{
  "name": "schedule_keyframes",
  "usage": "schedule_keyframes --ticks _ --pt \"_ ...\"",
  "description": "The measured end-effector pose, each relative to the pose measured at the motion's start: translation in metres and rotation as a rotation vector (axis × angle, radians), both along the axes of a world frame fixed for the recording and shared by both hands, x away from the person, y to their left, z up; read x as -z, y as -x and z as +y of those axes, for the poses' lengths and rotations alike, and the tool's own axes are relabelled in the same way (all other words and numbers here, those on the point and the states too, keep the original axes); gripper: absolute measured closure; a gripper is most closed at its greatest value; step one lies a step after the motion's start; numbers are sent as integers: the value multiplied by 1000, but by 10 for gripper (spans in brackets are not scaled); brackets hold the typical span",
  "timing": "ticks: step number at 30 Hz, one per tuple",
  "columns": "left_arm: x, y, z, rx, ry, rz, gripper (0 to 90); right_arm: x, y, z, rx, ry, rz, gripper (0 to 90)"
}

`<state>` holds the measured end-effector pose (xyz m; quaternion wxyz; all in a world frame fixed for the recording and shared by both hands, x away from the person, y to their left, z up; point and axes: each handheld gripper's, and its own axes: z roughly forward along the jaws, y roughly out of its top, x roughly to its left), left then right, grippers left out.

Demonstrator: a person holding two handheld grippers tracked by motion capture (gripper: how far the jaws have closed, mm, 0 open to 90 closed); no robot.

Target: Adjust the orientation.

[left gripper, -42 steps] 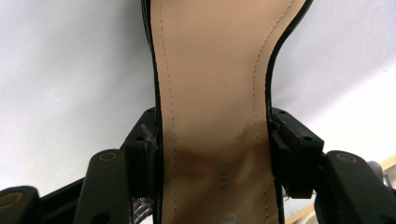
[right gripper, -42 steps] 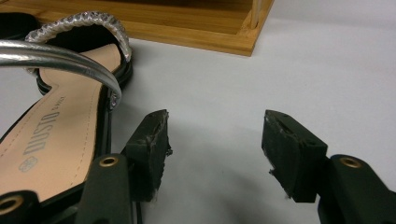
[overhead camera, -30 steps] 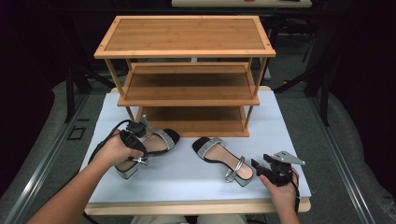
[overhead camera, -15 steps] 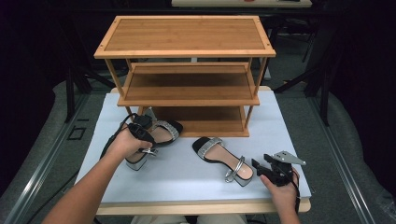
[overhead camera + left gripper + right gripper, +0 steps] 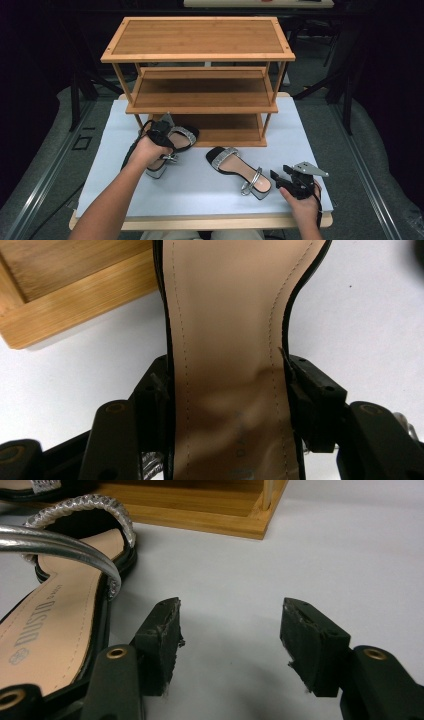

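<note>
- Held sandal [image 5: 172,145]: black sole, tan insole, silver strap. It lies on the pale blue-grey table top [image 5: 200,185], left of centre, just in front of the wooden shoe rack [image 5: 200,80].
- Long axis runs on a diagonal in the high view: toe end up and to the right, at the front edge of the rack's bottom shelf [image 5: 220,132]; block heel down and to the left, toward the person.
- Left gripper [image 5: 161,137]: pads clamped on the two sides of the sandal's sole. In the left gripper view the insole [image 5: 230,340] fills the gap between the jaws, each pad against a black edge.
- Same view: a corner of the rack's bottom board [image 5: 65,295] sits at upper left, close beside the sandal's forepart. Whether they touch, cannot tell.
- Second sandal [image 5: 239,171]: flat on the table right of centre, apart from the first. Toe strap toward the rack, heel and ankle strap toward the table's near right corner; its axis leans opposite to the held one's.
- Right gripper [image 5: 290,181]: down near the table's front right edge, just beside the second sandal's heel. Jaws stand apart with bare table between them; nothing gripped.
- Right gripper view: the second sandal's silver ankle strap [image 5: 60,545] and printed insole lie left of the left jaw, beside it, outside the gap.
- In the way: rack's front uprights [image 5: 267,122] frame the bottom shelf opening; all three shelves bare.
- Table stands on grey floor, dark surroundings.
</note>
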<state>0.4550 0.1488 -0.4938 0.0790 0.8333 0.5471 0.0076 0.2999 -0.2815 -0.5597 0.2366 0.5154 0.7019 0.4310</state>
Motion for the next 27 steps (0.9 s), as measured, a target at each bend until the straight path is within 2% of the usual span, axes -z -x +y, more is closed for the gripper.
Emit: schedule_keyframes --ticks 2,3,13,19,21,22,23,24,25,26,27 --pt "2 -1 0 8 -5 -2 426 0 0 0 0 -1 -4 410" --pt "4 0 -1 -17 6 -6 426 0 0 -1 -1 -2 -4 410" --pt "4 -5 -1 -47 15 8 426 1 -1 0 -5 -1 -3 410" --pt "5 -7 -1 -42 5 11 426 1 -1 0 -4 -5 -3 410" --pt "6 -7 -2 -49 16 10 426 0 0 0 -5 -1 2 410" --pt "9 -8 -1 -35 -1 11 424 1 -1 0 -6 -4 -4 410" --pt "9 -8 -1 -35 -1 11 423 0 0 0 -6 -1 2 410" --pt "11 -7 -3 -48 8 18 423 0 0 0 -6 -1 2 410" --pt "12 -5 -3 -54 1 15 422 0 0 0 -4 0 2 410" --pt "13 -5 -2 -63 15 18 422 0 0 0 -3 -2 1 410" --pt "14 -5 0 -45 22 22 421 1 0 0 -5 -1 1 410"
